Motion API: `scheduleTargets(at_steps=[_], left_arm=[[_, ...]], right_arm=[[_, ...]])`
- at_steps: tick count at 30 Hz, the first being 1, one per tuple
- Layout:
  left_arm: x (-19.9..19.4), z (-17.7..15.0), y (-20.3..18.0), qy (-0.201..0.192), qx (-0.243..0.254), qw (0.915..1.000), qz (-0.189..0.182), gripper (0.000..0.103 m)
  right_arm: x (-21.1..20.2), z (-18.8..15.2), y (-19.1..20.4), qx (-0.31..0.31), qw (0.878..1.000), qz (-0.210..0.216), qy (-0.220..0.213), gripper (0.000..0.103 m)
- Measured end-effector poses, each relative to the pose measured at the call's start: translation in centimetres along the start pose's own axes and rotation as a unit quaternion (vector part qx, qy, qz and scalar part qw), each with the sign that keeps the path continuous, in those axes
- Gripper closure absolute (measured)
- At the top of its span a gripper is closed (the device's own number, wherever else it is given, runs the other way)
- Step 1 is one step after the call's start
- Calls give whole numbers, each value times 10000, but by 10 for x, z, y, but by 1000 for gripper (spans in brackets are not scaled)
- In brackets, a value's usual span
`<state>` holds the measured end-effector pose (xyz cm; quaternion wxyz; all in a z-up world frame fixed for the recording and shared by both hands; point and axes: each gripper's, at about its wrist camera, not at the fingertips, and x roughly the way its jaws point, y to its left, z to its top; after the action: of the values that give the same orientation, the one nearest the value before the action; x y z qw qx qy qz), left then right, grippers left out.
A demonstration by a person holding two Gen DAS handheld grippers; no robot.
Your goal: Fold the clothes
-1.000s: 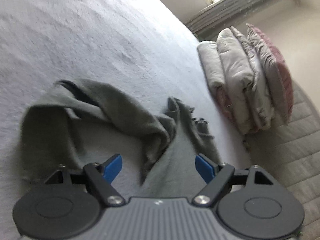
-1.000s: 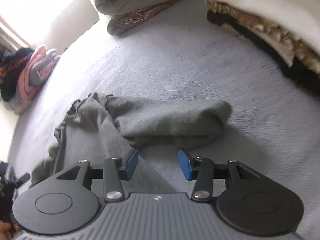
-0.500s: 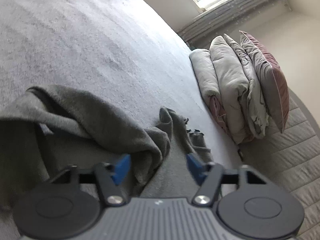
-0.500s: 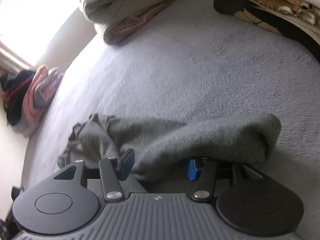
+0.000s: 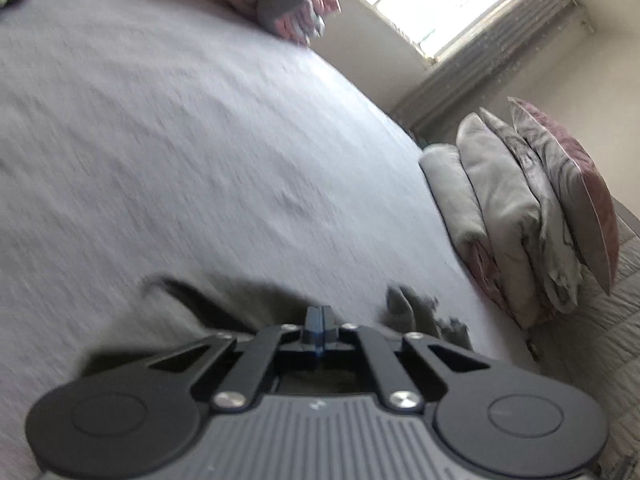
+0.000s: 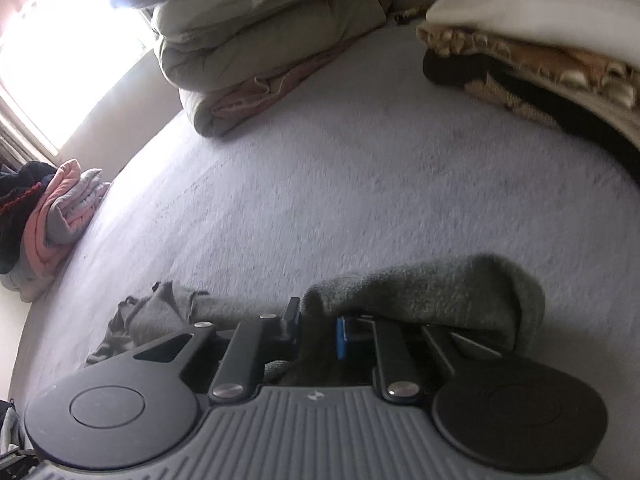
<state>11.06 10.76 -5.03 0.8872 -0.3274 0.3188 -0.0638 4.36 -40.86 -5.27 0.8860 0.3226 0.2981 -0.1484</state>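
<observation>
A crumpled grey-green garment lies on the pale grey bedspread. In the left wrist view my left gripper sits low on its near edge, blue pads pressed together with the cloth running in under them. In the right wrist view the same garment humps up over my right gripper, whose fingers are shut on a fold of it. One rounded end drapes over the right finger. The rest trails off to the left in a bunched strip. Most of the garment is hidden behind the gripper bodies.
Stacked pillows and a folded quilt stand at the bed's right side. A pile of pink and dark clothes lies near the window. Folded blankets sit at the far right. Bare bedspread stretches beyond the garment.
Both grippers dropped onto the garment and went from open to shut, each pinching cloth. The right one now has a fold lifted over its finger.
</observation>
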Motion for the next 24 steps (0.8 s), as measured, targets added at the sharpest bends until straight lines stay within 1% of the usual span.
scheduleTargets(at_steps=[5,9,11,12,13,14,15,16,17,18,19,20,22,24], left_arm=[[-10,15,12,-335,-44,9987,379,103],[-15,24,22,-423,-226,9966,670,103],[-18,27,27,-345,-436,9966,606,103],[-19,28,28,-279,-526,9969,507,103],[-20,28,27,-193,-590,9974,367,100],[-19,27,26,-102,-622,9977,233,93],[-18,25,24,-3,-617,9980,105,90],[-17,22,21,96,-611,9981,-22,80],[-15,19,18,207,-583,9980,-132,66],[-11,16,13,331,-528,9978,-222,59],[-8,12,8,455,-472,9974,-312,49],[-5,8,4,576,-400,9968,-397,42],[5,-2,-7,781,-168,9957,-459,36],[15,-13,-15,967,65,9946,-374,35]], right_arm=[[-2,10,-6,-199,9993,-99,-285,86],[-5,21,-19,-106,9987,-146,-481,86],[-7,24,-24,-27,9982,-159,-577,86],[-8,26,-27,11,9979,-167,-627,86],[-7,26,-27,25,9979,-166,-631,86],[-7,26,-27,26,9980,-161,-608,85],[-5,26,-27,55,9983,-145,-559,83],[-4,25,-27,101,9986,-124,-496,80],[-4,24,-27,147,9989,-103,-444,80],[-4,24,-28,195,9990,-83,-398,79],[-4,23,-28,243,9991,-62,-352,76],[-4,22,-28,291,9991,-41,-306,75],[-4,21,-28,350,9991,24,-218,70],[-5,20,-27,367,9992,72,-126,67]])
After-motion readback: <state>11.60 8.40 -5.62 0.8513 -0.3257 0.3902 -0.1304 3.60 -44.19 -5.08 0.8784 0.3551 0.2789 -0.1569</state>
